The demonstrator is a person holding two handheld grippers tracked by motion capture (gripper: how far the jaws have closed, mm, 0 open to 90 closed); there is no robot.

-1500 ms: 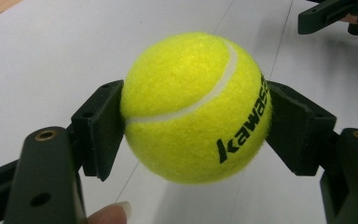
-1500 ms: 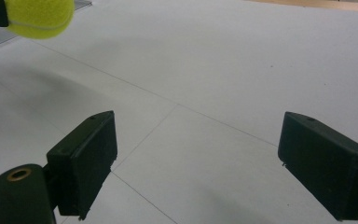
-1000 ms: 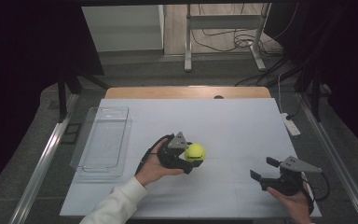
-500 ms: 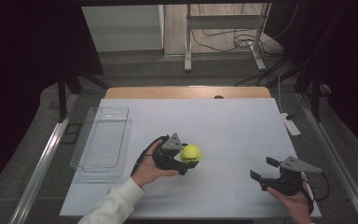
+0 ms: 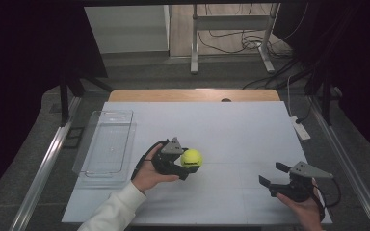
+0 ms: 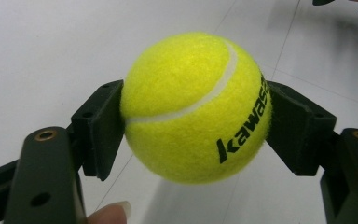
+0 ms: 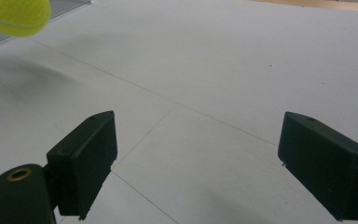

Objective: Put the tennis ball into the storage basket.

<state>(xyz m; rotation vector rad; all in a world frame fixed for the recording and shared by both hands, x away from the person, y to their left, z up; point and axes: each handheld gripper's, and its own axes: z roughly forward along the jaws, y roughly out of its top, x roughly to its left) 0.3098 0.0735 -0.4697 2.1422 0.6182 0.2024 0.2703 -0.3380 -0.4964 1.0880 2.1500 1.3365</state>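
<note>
Holding the ball (image 5: 191, 158) in my left gripper (image 5: 187, 165), I see both pads clamped against its sides in the left gripper view, one pad on each flank of the yellow felt, with the white seam curving across the front and black lettering on the lower right. A fingertip (image 6: 107, 214) pokes in at the bottom edge of that view. From the high view the ball sits off the table (image 5: 231, 125), just left of the middle and well toward my side, with my left hand (image 5: 149, 174) wrapped around the gripper body and a white sleeve (image 5: 113, 211) running back to the bottom edge. A clear tray (image 5: 105, 144) lies flat at the table's left edge, near the left hand but apart from it.

My right gripper (image 5: 273, 175) rests low at the near right of the table, well apart from the ball. Its jaws stand wide apart with nothing between them, bare white tabletop showing in the gap in the right gripper view, and the ball peeks in at that view's top left corner.
</note>
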